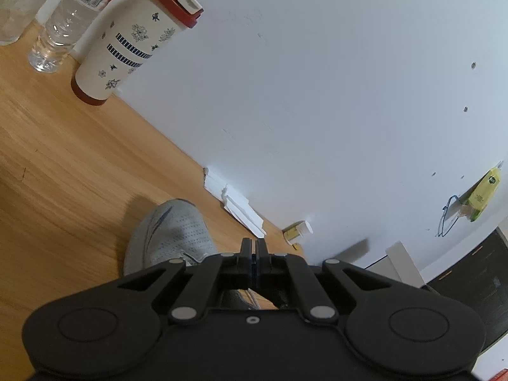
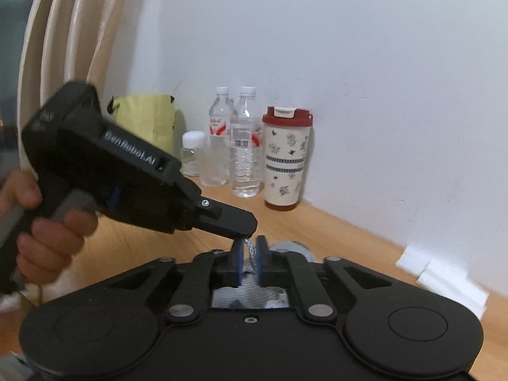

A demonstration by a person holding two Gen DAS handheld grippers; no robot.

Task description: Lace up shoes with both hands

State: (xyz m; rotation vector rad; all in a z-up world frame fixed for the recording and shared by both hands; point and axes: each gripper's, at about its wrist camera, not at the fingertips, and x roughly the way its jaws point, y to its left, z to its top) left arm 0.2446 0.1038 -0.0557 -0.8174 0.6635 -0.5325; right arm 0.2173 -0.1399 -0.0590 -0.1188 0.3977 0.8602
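A light grey knit shoe (image 1: 170, 235) lies on the wooden floor, toe pointing away, just beyond my left gripper (image 1: 254, 244). The left jaws are shut; a grey lace (image 1: 254, 300) runs beneath them, but whether they pinch it is hidden. My right gripper (image 2: 250, 247) is shut on a white patterned lace (image 2: 250, 249) held between its blue pads, above the shoe's grey upper (image 2: 247, 295). The left gripper also shows in the right wrist view (image 2: 236, 222), its tip touching the lace right over the right fingertips.
A red-lidded floral tumbler (image 1: 133, 41) and clear water bottles (image 1: 68, 16) stand on the floor (image 1: 63, 158) by the white wall. White paper pieces (image 1: 235, 203) and a small yellow pill bottle (image 1: 297, 231) lie along the wall. A yellow bag (image 2: 143, 120) stands beside a curtain.
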